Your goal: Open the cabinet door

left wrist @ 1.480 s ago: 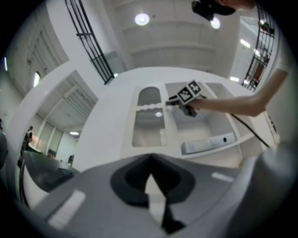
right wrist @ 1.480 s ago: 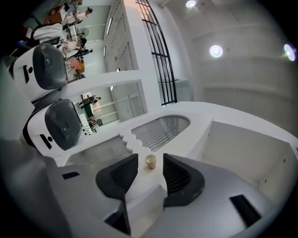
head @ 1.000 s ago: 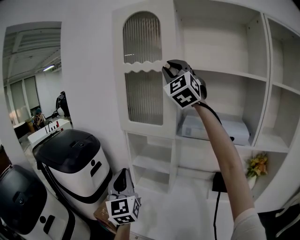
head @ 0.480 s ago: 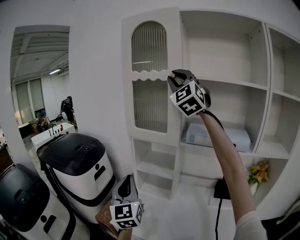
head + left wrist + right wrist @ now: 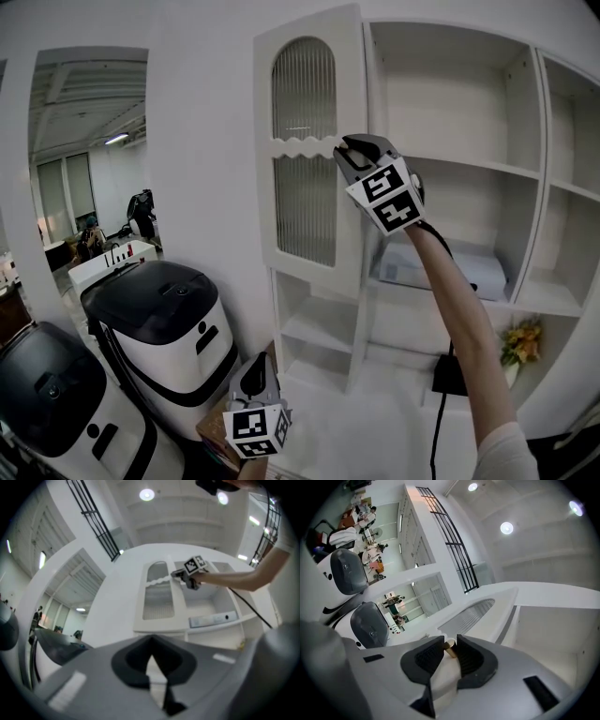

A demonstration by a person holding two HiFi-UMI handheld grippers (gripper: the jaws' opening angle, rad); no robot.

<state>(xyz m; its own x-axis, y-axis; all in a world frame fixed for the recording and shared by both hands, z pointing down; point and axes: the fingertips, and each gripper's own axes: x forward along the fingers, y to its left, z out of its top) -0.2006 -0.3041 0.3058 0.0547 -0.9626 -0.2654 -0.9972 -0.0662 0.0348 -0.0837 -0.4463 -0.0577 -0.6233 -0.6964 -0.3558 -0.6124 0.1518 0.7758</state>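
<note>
The white cabinet door (image 5: 305,159) has two ribbed glass panels and a wavy crossbar. It stands slightly swung out from the shelf unit. My right gripper (image 5: 352,150) is at the door's right edge, at crossbar height, shut on a small gold knob (image 5: 450,648). In the right gripper view the knob sits squeezed between the two black pads (image 5: 429,656). My left gripper (image 5: 253,375) hangs low in front of the bottom shelves, shut and empty, pointing up at the door (image 5: 159,592) and the right gripper (image 5: 180,573).
Open white shelves (image 5: 469,169) fill the right side, with a white box (image 5: 469,267), yellow flowers (image 5: 520,337) and a black adapter with its cable (image 5: 442,375). Two black-and-white rounded machines (image 5: 155,319) (image 5: 47,394) stand at the lower left. A tall opening (image 5: 89,150) shows a room beyond.
My right gripper has drawn the knob slightly toward me and to the right, and the door's right edge has come away from the shelf frame. The left gripper has stayed put.
</note>
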